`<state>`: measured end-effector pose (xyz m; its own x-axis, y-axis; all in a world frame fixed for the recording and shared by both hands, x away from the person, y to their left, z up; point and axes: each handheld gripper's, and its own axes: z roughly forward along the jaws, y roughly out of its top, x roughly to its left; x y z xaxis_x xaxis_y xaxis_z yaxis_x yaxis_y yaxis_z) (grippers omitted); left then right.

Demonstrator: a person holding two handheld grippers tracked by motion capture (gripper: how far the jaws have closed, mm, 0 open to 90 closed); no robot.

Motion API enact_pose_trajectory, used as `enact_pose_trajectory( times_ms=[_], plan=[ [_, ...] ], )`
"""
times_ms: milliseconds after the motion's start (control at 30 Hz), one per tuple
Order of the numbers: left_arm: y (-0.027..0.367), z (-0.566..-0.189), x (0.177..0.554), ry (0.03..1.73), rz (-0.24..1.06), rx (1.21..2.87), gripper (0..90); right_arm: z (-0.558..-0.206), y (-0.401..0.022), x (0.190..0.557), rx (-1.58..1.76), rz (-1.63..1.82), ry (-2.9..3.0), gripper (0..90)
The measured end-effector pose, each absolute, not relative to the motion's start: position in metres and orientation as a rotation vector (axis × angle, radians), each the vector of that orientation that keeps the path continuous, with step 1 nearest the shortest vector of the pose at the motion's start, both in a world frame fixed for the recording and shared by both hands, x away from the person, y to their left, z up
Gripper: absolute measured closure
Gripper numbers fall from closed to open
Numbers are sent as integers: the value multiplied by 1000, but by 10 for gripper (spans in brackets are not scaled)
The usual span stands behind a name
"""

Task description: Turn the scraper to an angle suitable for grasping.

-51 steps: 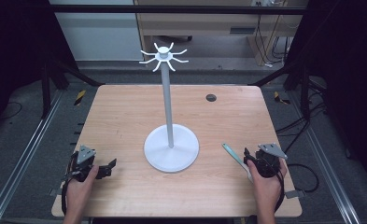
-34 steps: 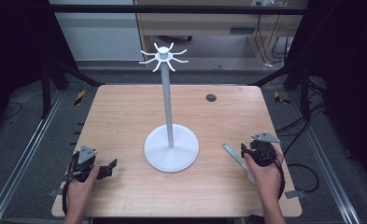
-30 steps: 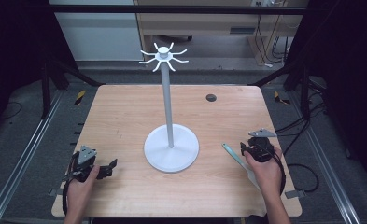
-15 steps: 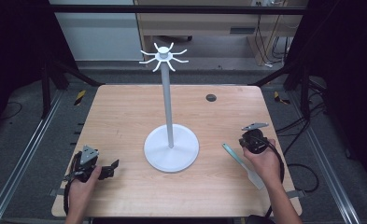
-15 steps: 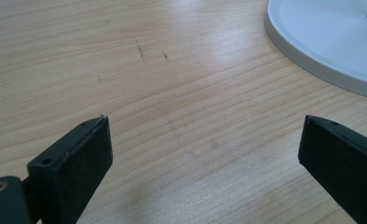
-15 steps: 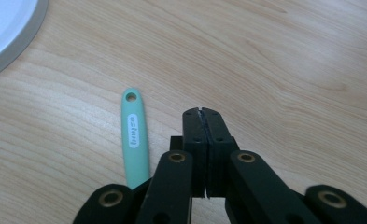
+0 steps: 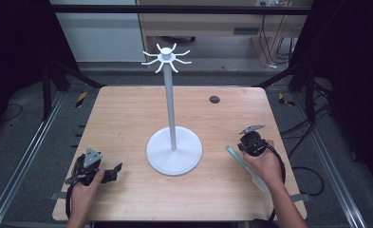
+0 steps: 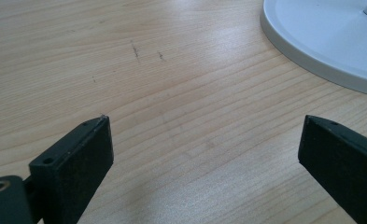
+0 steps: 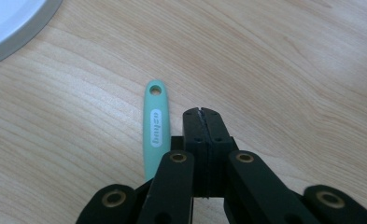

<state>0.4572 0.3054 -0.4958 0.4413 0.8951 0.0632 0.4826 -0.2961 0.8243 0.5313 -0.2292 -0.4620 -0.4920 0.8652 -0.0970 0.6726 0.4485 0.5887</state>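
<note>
Wooden table (image 7: 127,118) carries a white stand (image 7: 173,151) mid-table, mint handle (image 7: 243,163) near its right edge beside the right gripper (image 7: 248,141). Left gripper (image 8: 204,154) spread empty. Right gripper (image 9: 202,114) just clenched empty, touching handle (image 9: 155,126)

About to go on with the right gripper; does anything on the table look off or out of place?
One oddity: the right gripper is shut on nothing, its tips beside the mint-green plastic utensil handle lying flat on the wooden table. The white hook stand stands upright, undamaged.
</note>
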Motion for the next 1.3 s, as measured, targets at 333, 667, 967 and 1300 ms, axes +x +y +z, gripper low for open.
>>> enact_pose_trajectory(
  times_ms=[333, 667, 967, 1300],
  plan=[
    [304, -496, 457, 1153, 692, 1946, 28, -467, -222, 535, 1290, 656, 2361, 900],
    [304, -496, 457, 1156, 691, 1941, 29, -472, -215, 542, 1293, 632, 2375, 900],
    [305, -496, 457, 1156, 693, 1941, 29, -475, -212, 545, 1301, 615, 2385, 900],
    [305, -496, 457, 1155, 693, 1942, 29, -477, -212, 547, 1315, 620, 2389, 900]
  ],
)
